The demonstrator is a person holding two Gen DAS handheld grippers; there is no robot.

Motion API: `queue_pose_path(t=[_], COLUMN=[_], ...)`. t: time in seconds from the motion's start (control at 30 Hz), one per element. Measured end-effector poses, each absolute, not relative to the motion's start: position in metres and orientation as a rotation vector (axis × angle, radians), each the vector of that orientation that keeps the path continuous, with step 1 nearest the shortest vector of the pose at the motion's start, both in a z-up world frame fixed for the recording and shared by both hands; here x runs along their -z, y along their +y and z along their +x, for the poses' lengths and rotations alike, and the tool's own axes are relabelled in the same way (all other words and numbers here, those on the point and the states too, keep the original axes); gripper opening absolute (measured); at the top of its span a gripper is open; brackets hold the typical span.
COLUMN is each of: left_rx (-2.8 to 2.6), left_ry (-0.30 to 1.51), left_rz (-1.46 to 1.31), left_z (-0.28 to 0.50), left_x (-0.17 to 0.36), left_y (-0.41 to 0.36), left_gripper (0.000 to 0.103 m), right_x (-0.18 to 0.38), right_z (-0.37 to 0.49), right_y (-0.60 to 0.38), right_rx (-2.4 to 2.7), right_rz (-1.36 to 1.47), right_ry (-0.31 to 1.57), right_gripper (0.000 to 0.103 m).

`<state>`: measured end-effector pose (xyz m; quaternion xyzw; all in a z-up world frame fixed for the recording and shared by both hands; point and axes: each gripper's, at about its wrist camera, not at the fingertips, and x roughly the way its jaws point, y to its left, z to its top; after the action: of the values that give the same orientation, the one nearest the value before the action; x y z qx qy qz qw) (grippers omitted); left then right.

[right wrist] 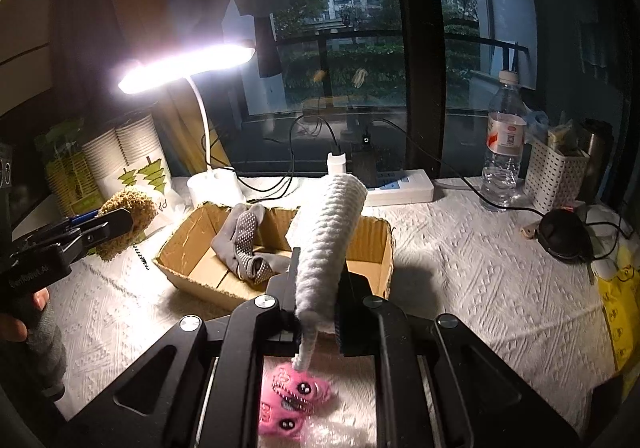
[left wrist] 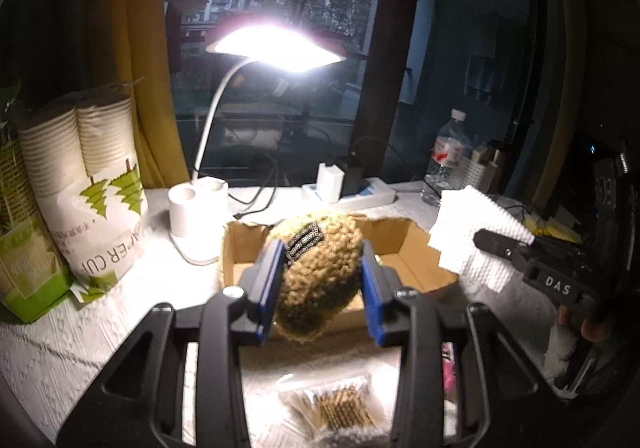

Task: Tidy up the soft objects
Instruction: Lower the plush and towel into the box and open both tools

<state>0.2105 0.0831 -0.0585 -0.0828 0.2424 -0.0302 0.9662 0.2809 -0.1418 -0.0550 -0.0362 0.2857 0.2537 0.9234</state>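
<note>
My left gripper [left wrist: 320,268] is shut on a tan-green crocheted ball [left wrist: 320,272] with a dark beaded patch, held in front of the open cardboard box [left wrist: 424,272]. From the right wrist view this ball [right wrist: 128,215] hangs left of the box [right wrist: 372,244]. My right gripper [right wrist: 316,284] is shut on a folded white textured cloth [right wrist: 332,232], which sticks up over the box's near wall. In the left wrist view the cloth [left wrist: 476,232] shows at the right, above the box's right end. A grey dotted sock [right wrist: 244,244] lies inside the box. A pink plush toy [right wrist: 292,404] lies under the right gripper.
A lit white desk lamp [left wrist: 276,47] stands behind the box, with a bag of paper cups [left wrist: 104,183] at the left. A power strip [right wrist: 400,187], water bottle [right wrist: 504,143] and white perforated bin [right wrist: 556,179] line the back. A packet of cotton swabs [left wrist: 340,408] lies near me.
</note>
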Motion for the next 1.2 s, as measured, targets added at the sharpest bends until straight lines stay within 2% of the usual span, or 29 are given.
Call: queue_pose_path(t=[0.9,1.0,1.07,1.1,1.13,1.2], left_rx=[0.011,0.003,0.003,0.004,0.006,0.004], left_ry=[0.653,0.679,0.682,0.679,0.675,0.668], left_rz=[-0.227,-0.224,-0.227,-0.235,-0.243,-0.247], left_z=[0.275,0.279,0.278,0.278,0.277,0.275], left_x=[0.124,0.129,0.129,0.129,0.128,0.126], left_y=[0.109,0.108,0.108,0.109,0.109,0.109], left_gripper=[0.039,0.042,0.057,0.059,0.063,0.065], right_x=[0.119,0.126,0.129,0.129,0.129,0.128], right_z=[0.349,0.353,0.353,0.352,0.351,0.35], right_y=[-0.114,-0.112,-0.11,-0.109,-0.109,-0.108], right_rx=[-0.437,-0.417,-0.414,-0.415,-0.415,-0.419], right_rz=[-0.135,-0.148,-0.158,-0.163,-0.167,-0.169], right_ry=[0.766,0.799,0.813,0.814,0.812,0.807], right_gripper=[0.013,0.013,0.014,0.015,0.02,0.032])
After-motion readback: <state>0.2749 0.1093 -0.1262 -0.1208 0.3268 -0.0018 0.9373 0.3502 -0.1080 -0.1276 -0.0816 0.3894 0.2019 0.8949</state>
